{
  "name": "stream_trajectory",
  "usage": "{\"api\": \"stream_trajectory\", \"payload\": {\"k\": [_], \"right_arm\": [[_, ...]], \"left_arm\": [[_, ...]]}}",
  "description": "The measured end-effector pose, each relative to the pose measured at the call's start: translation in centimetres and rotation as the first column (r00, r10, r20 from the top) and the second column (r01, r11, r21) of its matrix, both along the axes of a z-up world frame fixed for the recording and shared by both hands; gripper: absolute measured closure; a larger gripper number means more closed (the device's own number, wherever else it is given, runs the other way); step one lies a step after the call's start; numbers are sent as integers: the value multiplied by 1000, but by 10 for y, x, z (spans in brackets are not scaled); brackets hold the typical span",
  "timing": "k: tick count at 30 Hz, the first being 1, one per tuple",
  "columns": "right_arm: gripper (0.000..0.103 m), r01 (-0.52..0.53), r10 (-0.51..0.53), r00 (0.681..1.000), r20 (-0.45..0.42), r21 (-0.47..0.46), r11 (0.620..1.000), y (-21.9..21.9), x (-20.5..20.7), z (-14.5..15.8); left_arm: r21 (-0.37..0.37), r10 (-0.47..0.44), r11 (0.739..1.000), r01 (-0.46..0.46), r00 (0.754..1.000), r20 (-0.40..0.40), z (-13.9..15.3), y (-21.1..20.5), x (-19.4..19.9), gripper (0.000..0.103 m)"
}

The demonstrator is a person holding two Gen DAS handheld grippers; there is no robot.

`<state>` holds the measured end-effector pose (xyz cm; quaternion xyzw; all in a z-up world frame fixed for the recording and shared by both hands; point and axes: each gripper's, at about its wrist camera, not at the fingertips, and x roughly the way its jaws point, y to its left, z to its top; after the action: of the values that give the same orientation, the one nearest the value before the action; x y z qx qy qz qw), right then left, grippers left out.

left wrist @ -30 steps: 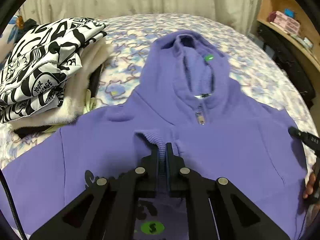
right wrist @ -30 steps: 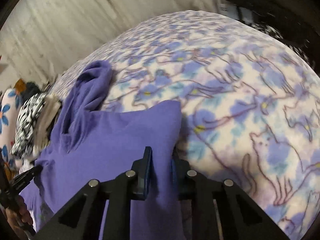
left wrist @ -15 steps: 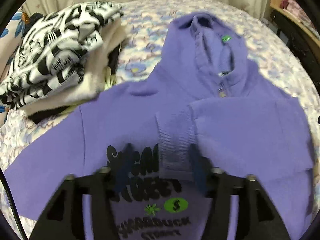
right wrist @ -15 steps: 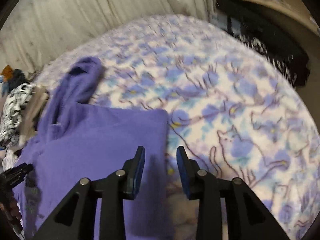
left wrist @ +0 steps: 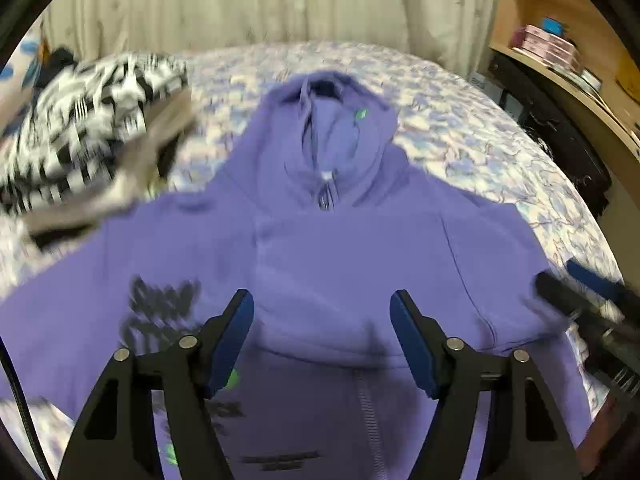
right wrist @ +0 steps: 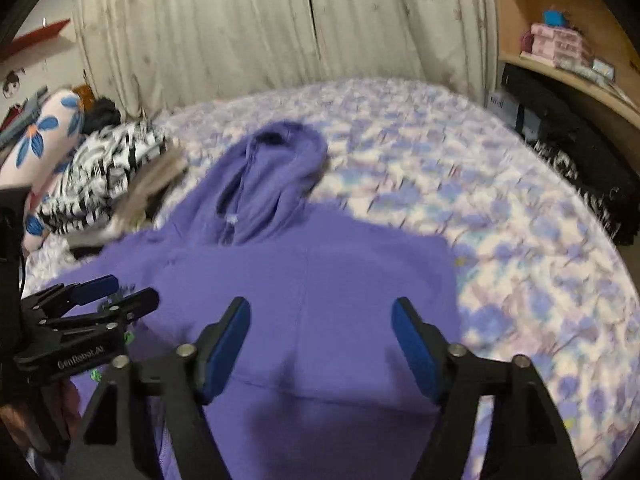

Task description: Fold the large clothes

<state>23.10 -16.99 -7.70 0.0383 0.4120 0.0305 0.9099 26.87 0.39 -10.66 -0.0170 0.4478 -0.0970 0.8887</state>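
**Both grippers let go of the purple hoodie and pull back**

Since the earlier frames, both grippers have released the cloth: a second ago the left one pinched the ribbed cuff and the right one pinched the folded edge, and now each has drawn back above the garment. The left gripper (left wrist: 322, 322) has its blue pads wide apart, the jaws have just been opening, and nothing is between them; only the hoodie lies below. The right gripper (right wrist: 320, 326) stands the same way, jaws just opened and spread, no fabric pinched.

Under them the purple hoodie (left wrist: 344, 248) lies flat on the bed with the floral cover (right wrist: 500, 216), hood towards the curtain (right wrist: 280, 24). Its sleeve on the right side is folded across the chest, so that side now has a straight edge. Black print shows on the left part of the chest. A stack of folded clothes (left wrist: 80, 128), black-and-white on top, sits beside the hoodie's left shoulder. A wooden shelf (right wrist: 560, 60) stands at the right.
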Motion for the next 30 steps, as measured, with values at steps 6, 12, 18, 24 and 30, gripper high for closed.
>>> {"api": "stream_trajectory", "payload": {"k": [6,12,18,24,30], "right_arm": [[58,-9,18,985,-169,56,998,4,6,-55],[69,112,-118,984,-135,-50,992,-45,-7,-50],[103,169,-156,976,-154,70,983,-103,-25,-46],[100,188,-181,973,-145,32,982,-89,-31,-48],[97,222,-209,967,-147,82,972,-89,-34,-49]], "left_arm": [[28,6,1000,-4,996,-86,-46,-14,7,49],[31,12,999,-9,997,-78,-45,-2,5,48],[11,35,999,-34,997,-75,-41,21,3,45],[31,114,993,-111,987,-111,-49,38,6,34],[53,137,990,-132,985,-105,-44,37,-2,33]]}}
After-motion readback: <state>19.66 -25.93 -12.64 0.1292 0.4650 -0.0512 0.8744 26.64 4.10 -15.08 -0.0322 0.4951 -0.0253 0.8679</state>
